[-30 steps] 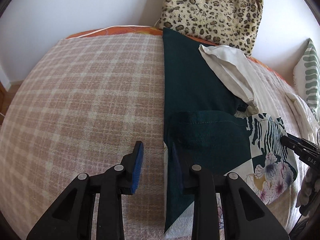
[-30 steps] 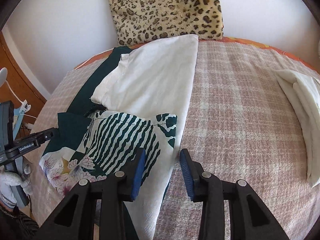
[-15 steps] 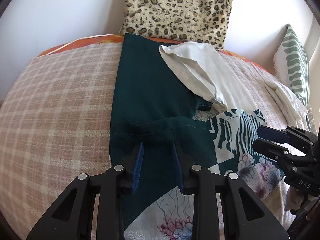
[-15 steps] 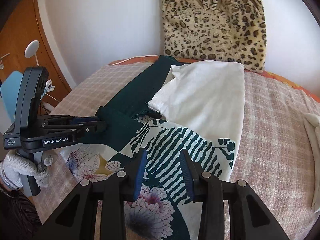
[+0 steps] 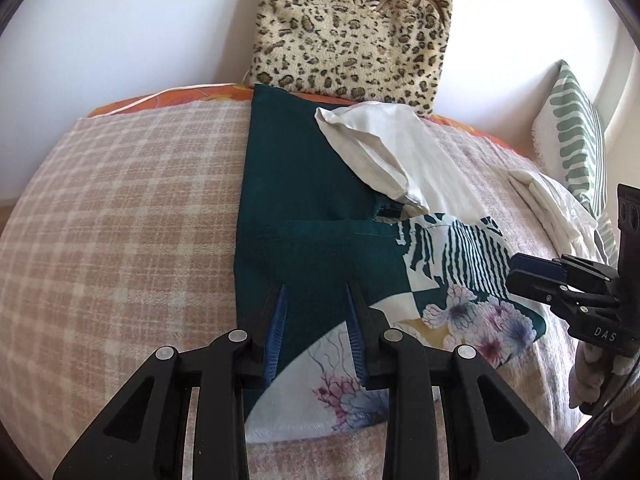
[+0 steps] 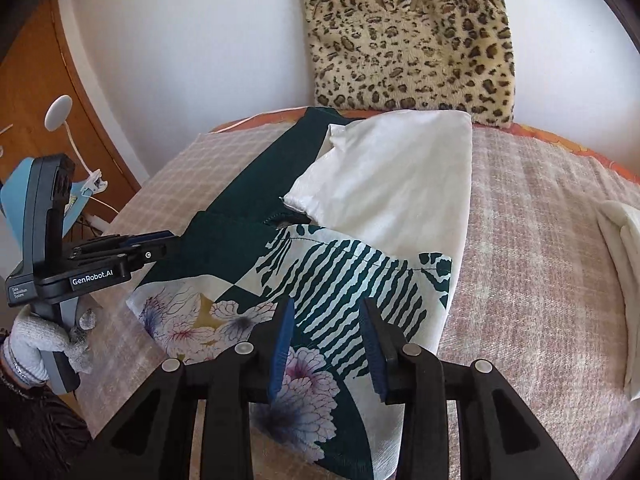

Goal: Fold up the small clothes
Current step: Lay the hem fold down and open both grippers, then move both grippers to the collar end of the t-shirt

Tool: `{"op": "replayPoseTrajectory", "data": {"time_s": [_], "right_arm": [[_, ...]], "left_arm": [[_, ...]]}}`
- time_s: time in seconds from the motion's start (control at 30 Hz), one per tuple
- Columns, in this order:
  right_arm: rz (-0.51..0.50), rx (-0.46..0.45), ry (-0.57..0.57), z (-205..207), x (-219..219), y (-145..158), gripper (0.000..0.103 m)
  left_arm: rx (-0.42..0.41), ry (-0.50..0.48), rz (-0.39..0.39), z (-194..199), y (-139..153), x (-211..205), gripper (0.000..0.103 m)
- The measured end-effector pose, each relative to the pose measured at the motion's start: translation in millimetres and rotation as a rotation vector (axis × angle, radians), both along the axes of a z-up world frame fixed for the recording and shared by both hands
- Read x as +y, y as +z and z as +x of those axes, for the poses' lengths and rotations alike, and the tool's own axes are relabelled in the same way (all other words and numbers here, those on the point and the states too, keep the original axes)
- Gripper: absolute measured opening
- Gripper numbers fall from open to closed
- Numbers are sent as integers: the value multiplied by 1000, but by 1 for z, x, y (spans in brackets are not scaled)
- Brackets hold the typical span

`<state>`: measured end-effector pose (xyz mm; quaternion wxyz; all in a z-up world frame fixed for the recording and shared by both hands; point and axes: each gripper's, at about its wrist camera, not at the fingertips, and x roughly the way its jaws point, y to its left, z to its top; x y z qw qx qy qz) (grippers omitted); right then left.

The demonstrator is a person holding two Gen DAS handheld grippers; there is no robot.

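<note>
Garment: the patterned garment lies spread on the bed, running from the near edge up toward the leopard cushion at the wall. Dark green panel on one side, white sleeve across the top, zebra stripes and flowers nearest us.
Left tongs: the left tongs hover over the green panel, jaws parted, blue pads clear of the cloth, nothing pinched.
Right tongs: the right tongs hang above the striped and flowered part, jaws spread, nothing between them.
Stage: looks like a fold of the lower hem has been laid over, with more folds to go, I'd say.
Risk, slipping cloth: that fabric looks thin and slick; a pinch on one layer only could drag the top fold askew.
Risk, lumpy sleeve: the white sleeve sits puffed and creased, so folding over it would likely trap a bulge.
Risk, collision: both tongs hover close over the same near end, so a crossing reach could knock them together.
Count, tongs: two.
Count, garments being folded: one.
Count, other white cloth: one pile well off to the side on the bed.
Count, cushions: two, leopard and a green-striped pillow.
</note>
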<state>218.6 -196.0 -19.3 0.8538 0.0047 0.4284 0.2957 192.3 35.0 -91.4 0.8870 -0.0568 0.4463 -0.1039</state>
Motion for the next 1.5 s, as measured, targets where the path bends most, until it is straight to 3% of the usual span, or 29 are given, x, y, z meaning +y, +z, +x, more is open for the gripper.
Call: {"op": "replayPoseTrajectory", "data": {"time_s": [0.13, 0.23, 0.4, 0.63, 0.8, 0.9, 1.1, 1.3, 1.5], "right_arm": [[-63, 13, 60, -29, 5, -13, 36], [-109, 41, 45, -37, -2, -28, 34], [-39, 90, 21, -35, -27, -22, 34], [83, 44, -105, -9, -62, 6, 39], [25, -36, -232, 15, -71, 15, 44], [44, -71, -280, 28, -81, 14, 52], [122, 42, -247, 86, -88, 9, 69], [196, 144, -194, 144, -77, -11, 69], [220, 236, -187, 196, -72, -43, 68]], "left_arm": [[15, -57, 55, -20, -6, -15, 27], [52, -32, 78, -21, -18, -9, 27], [67, 49, 31, -23, -18, 21, 27], [-1, 143, -114, -6, 17, 61, 27], [-1, 147, -233, 25, 27, 79, 28], [29, 123, -238, 49, 26, 84, 38], [121, 105, -308, 110, 10, 100, 39], [209, 62, -333, 168, -15, 100, 39], [221, 59, -389, 215, -37, 99, 39]]}}
